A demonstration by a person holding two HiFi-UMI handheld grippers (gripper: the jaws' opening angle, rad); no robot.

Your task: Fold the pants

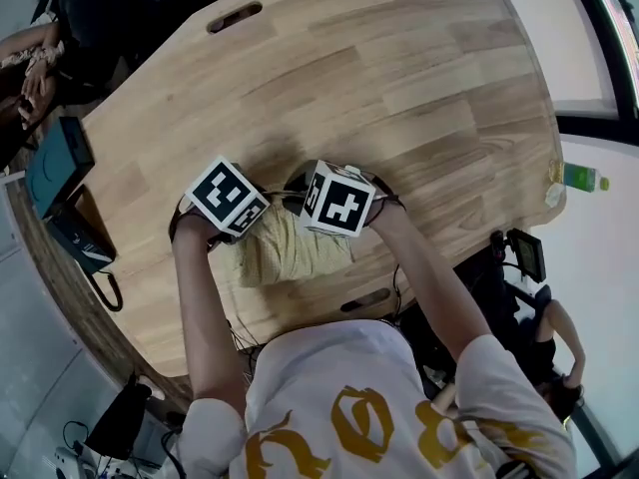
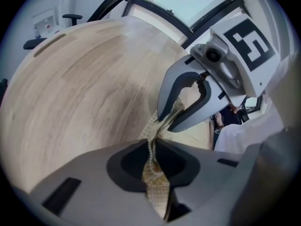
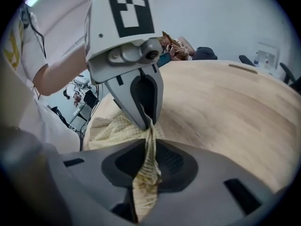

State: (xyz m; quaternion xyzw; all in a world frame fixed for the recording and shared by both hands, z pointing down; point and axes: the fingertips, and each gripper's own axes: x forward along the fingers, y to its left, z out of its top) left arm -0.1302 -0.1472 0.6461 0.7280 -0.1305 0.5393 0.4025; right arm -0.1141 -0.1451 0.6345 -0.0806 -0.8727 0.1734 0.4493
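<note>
Head view, table: I look steeply down on a pale wooden table [image 1: 399,88], bare but for the garment.
Head view, pants: the pants [image 1: 285,252] lie as a small yellow checked bundle at the near edge, just in front of my operator's body.
Head view, grippers: the left gripper [image 1: 228,206] and the right gripper [image 1: 339,203] sit side by side on the far edge of the bundle, low over the wood (their marker cubes hide the tips here).
Left gripper view, jaws: narrow, pinching a gathered strip of the pants [image 2: 156,185]. The right gripper's fingers [image 2: 164,112] bite the same cloth just beyond.
Right gripper view, jaws: narrow, clamped on a bunched edge of the pants [image 3: 146,173]. The rest of the cloth spreads on the table behind the left gripper's fingers [image 3: 136,117].
Progress, done: the garment looks already gathered into a compact shape, so I judge at least one fold made.
Progress, left: laying this held edge down, letting go, and squaring the bundle. Whether another fold is needed I cannot tell.
</note>
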